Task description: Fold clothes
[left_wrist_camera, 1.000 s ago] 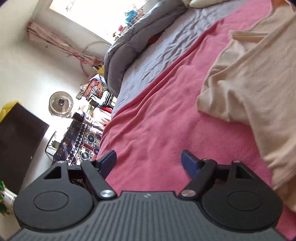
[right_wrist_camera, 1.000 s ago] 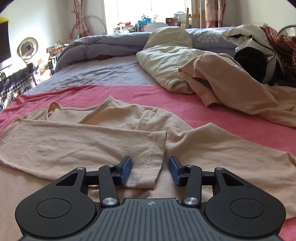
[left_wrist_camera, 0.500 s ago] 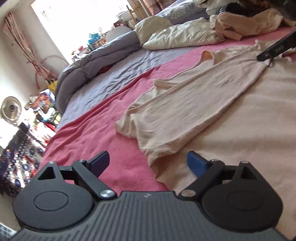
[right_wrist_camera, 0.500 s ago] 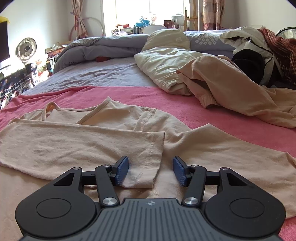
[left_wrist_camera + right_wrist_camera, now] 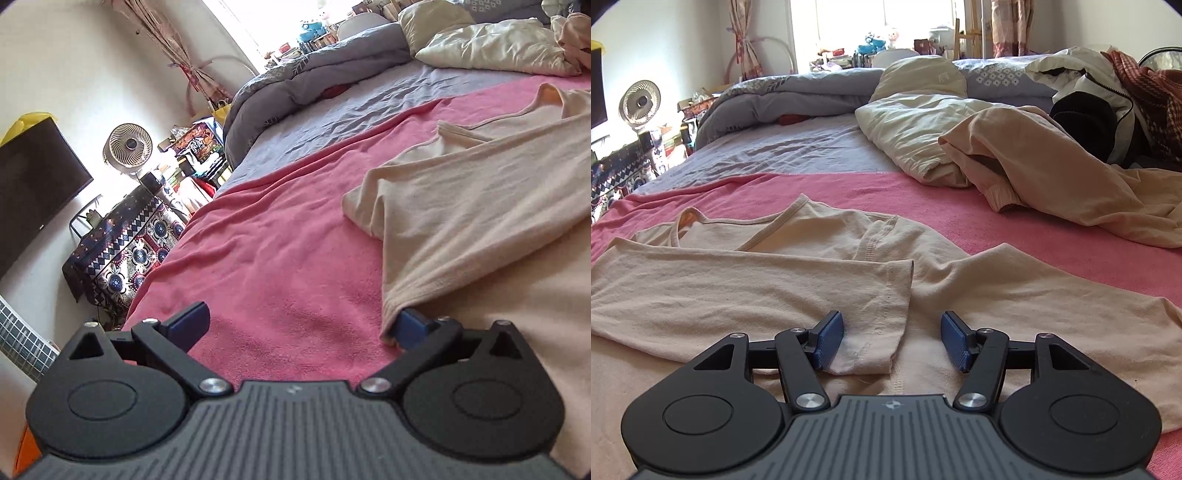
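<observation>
The cream shirt point(image 5: 746, 280) lies flat on the pink blanket point(image 5: 923, 199). The right gripper point(image 5: 892, 341) gapes wide, its folded sleeve cuff point(image 5: 882, 321) at twelve o'clock between the fingers. The left gripper point(image 5: 299, 326) is spread wide too, its right finger point(image 5: 412, 326) touching the shirt's edge at three o'clock.

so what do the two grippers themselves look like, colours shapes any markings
Both look alike. The left gripper and right gripper each have a grey ribbed body, two black rounded housings with a circular recess, and black linkage arms joined by silver screws. The fingers carry blue pads, visibly textured on the right gripper. A small star-like mark sits at the middle of each body's front edge. No cables or sleeves show.
</observation>
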{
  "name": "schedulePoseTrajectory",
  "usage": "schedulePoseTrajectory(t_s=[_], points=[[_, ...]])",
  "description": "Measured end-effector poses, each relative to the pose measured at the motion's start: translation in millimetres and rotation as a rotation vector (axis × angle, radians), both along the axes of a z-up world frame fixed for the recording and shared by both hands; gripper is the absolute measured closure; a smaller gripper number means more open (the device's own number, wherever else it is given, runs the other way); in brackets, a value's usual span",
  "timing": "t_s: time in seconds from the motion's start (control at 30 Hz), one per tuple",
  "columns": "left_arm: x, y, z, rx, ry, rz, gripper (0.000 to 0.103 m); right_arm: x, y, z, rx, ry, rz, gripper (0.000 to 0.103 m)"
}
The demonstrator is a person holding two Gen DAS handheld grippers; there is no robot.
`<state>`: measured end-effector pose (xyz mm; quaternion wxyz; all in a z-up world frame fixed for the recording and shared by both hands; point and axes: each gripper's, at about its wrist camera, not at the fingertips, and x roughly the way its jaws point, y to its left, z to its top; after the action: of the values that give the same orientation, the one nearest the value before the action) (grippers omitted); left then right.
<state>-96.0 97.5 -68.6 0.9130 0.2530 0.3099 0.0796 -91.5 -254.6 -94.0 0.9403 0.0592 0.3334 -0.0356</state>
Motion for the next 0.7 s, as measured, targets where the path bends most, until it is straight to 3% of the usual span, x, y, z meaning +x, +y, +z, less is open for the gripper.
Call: schedulePoseTrajectory(t_s=[0.13, 0.23, 0.3, 0.43, 0.47, 0.57, 0.67, 0.7], points=[[-6, 13, 7, -0.055, 0.043, -0.021, 0.000, 0, 0, 0, 0.001, 0.001, -0.002, 0.042], [-16, 26, 11, -0.023, 0.045, 0.068, 0.001, 1, 0, 0, 0.001, 0.002, -0.002, 0.042], [-29, 35, 24, -0.076, -0.004, 0.080, 0.009, 0, -1, 0, 0.002, 0.002, -0.002, 0.042], [-43, 26, 64, -0.210, -0.148, -0.035, 0.008, 0, -2, 0, 0.002, 0.003, -0.001, 0.042], [-39, 16, 68, -0.210, -0.166, -0.062, 0.007, 0, -2, 1, -0.001, 0.010, 0.000, 0.042], [-22, -21, 56, -0.188, -0.185, -0.111, 0.006, 3, -1, 5, -0.011, 0.031, 0.003, 0.041], [0, -42, 12, -0.110, -0.104, -0.032, 0.006, 5, 0, 9, -0.022, 0.052, 0.005, 0.040], [5, -44, -4, -0.070, -0.063, 0.011, 0.005, 7, 4, 16, -0.069, 0.073, 0.006, 0.039]])
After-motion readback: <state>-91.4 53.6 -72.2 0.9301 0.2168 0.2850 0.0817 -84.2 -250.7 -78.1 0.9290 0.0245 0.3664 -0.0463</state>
